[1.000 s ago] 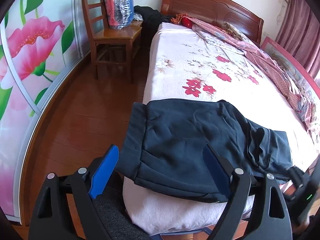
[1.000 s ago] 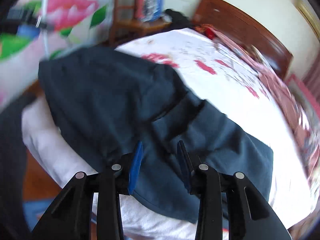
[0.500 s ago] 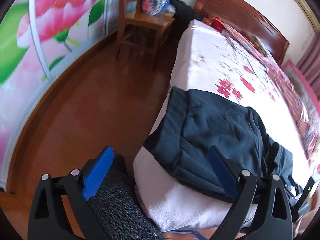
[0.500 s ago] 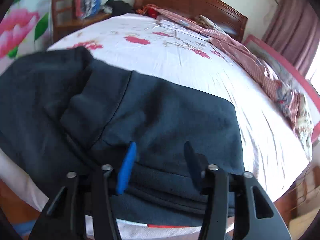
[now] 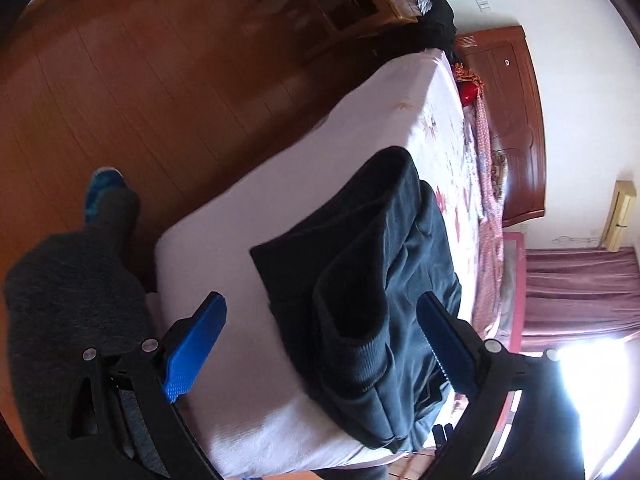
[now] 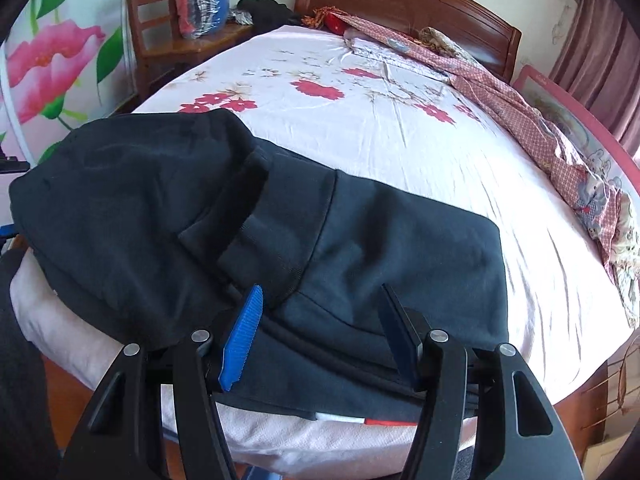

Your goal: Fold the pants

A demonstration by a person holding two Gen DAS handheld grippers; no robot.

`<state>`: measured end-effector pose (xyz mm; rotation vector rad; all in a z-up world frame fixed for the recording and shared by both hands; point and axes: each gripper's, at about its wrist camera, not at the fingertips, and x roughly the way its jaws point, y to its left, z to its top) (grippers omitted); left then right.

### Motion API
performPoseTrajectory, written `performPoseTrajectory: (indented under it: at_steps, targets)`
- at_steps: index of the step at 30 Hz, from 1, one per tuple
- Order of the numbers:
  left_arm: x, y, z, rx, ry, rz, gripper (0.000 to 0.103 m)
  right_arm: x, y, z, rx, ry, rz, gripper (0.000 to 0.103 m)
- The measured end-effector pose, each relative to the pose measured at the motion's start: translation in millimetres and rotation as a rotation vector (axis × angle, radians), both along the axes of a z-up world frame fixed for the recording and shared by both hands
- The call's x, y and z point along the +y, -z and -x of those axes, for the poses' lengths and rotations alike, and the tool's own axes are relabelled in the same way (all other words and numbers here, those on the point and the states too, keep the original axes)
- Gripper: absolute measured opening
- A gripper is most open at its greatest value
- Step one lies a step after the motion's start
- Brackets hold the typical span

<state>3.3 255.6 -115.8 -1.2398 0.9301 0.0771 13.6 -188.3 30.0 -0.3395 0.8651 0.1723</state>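
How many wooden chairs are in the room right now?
1. The wooden chair stands by the floral wall, left of the bed's headboard, with a plastic-wrapped bundle on its seat. Others may be out of view.

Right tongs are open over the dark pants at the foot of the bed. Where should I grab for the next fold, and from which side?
Probably the near layered edge of the dark pants, just ahead of the right tongs. Come in low from the foot of the bed: the stacked hems overhang the mattress edge there, so one finger can slip underneath.
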Motion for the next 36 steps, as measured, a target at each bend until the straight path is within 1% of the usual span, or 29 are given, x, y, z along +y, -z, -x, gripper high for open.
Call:
performPoseTrajectory:
  at_steps: [1,3,4,5,6,8,9,10,11,12,13,14,15,17,18,19,21,23,25,26,28,31,35,36]
  targets:
    - [-2,7,-2,0.006,-0.010,0.025,0.096,4,-4,-1,-0.008,-0.004,0.006,0.059]
    - [-1,17,-4,-0.028,-0.026,0.081,0.095,8,-9,1,-0.021,-0.018,0.021,0.059]
    - [-1,21,-5,-0.033,-0.041,0.096,0.090,11,-12,-2,-0.027,-0.022,0.027,0.059]
    - [-1,24,-6,-0.041,-0.049,0.110,0.078,13,-13,-3,-0.027,-0.028,0.032,0.059]
    - [-2,27,-9,-0.057,-0.043,0.136,0.076,14,-14,-3,-0.026,-0.031,0.034,0.059]
    - [-1,33,-9,-0.036,-0.046,0.148,0.064,15,-16,-6,-0.023,-0.026,0.035,0.059]
    - [-2,36,-8,-0.040,-0.051,0.163,0.062,15,-16,-7,-0.020,-0.029,0.035,0.059]
    - [-2,37,-5,-0.042,-0.054,0.168,0.054,16,-17,-6,-0.022,-0.026,0.035,0.059]
    - [0,36,-4,-0.036,-0.054,0.169,0.048,18,-17,-7,-0.021,-0.026,0.038,0.059]
    - [0,34,-1,-0.042,-0.052,0.167,0.046,19,-16,-7,-0.008,-0.035,0.036,0.059]
    - [-1,31,0,-0.044,-0.047,0.153,0.040,20,-14,-7,0.000,-0.040,0.032,0.059]
    - [-2,26,0,-0.031,-0.041,0.128,0.035,20,-12,-7,0.004,-0.040,0.036,0.059]
    - [1,21,-1,-0.022,-0.037,0.109,0.034,22,-10,-7,0.018,-0.049,0.037,0.059]
    - [-1,5,-3,0.000,-0.016,0.040,0.030,22,-9,-5,0.023,-0.059,0.021,0.059]
    - [-2,-4,-6,-0.003,-0.007,0.022,0.026,22,-9,-4,0.019,-0.059,0.021,0.059]
    - [0,-9,-8,-0.020,-0.005,0.025,0.023,21,-8,-4,0.018,-0.057,0.018,0.059]
    - [2,-13,-11,-0.016,-0.012,0.029,0.020,17,-6,-5,0.025,-0.040,-0.013,0.059]
    - [5,-11,-10,-0.023,-0.027,0.058,0.018,10,-8,-5,0.023,-0.019,-0.042,0.059]
    - [5,-9,-6,-0.007,-0.072,0.107,0.017,2,-12,-5,0.005,-0.003,-0.062,0.059]
    - [3,-14,-6,-0.004,-0.082,0.102,0.016,-3,-14,-5,0.004,0.007,-0.078,0.059]
    - [-5,-34,-7,-0.022,-0.079,0.073,0.016,-15,-18,-6,-0.004,0.037,-0.110,0.059]
    - [-20,-72,-13,-0.079,-0.044,0.029,0.016,-35,-23,-8,-0.016,0.083,-0.156,0.059]
    - [-54,-129,-33,-0.155,0.046,-0.061,0.016,-63,-27,-9,-0.039,0.146,-0.206,0.059]
    - [-70,-145,-40,-0.182,0.082,-0.093,0.016,-72,-28,-9,-0.042,0.167,-0.228,0.059]
